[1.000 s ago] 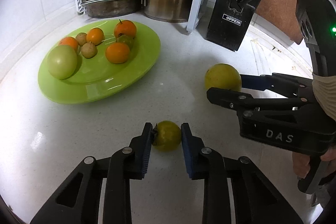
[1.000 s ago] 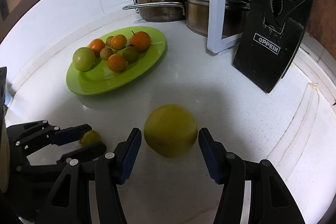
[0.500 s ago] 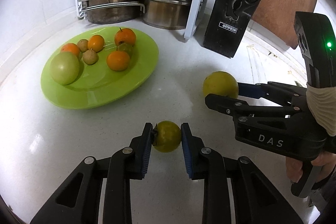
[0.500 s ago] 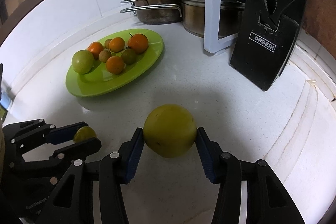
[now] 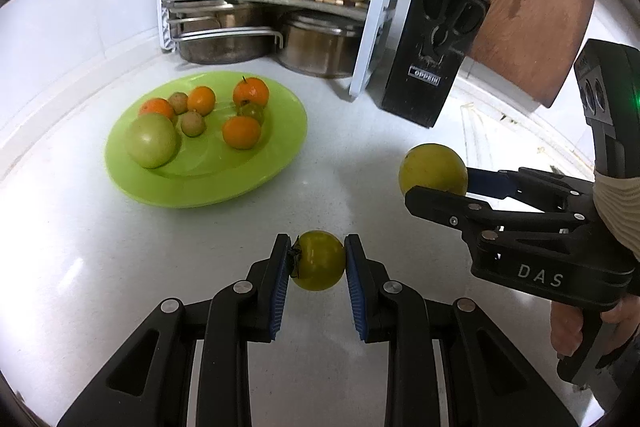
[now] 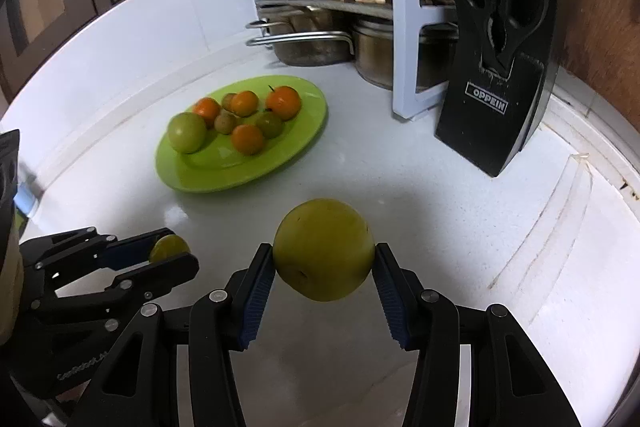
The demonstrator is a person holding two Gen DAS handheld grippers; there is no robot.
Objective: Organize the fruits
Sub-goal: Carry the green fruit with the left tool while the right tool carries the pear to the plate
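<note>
My left gripper (image 5: 317, 261) is shut on a small yellow-green fruit (image 5: 318, 261) and holds it above the white counter; the fruit also shows in the right wrist view (image 6: 168, 247). My right gripper (image 6: 324, 263) is shut on a large yellow-green fruit (image 6: 324, 249), lifted off the counter; it also shows in the left wrist view (image 5: 434, 169), right of my left gripper. A green plate (image 5: 276, 163) lies ahead to the left, also in the right wrist view (image 6: 288, 159). It holds several oranges, a green apple (image 5: 151, 141) and small brownish fruits.
A black knife block (image 5: 432, 67) stands at the back right, in front of a wooden board (image 5: 532, 27). A white rack (image 5: 372, 43) with steel pots under it and white pots on top stands behind the plate. White counter (image 5: 100, 267) lies between me and the plate.
My right gripper has closed on the large fruit. Both grippers have risen with their fruits, so the plate and rack look farther off.
</note>
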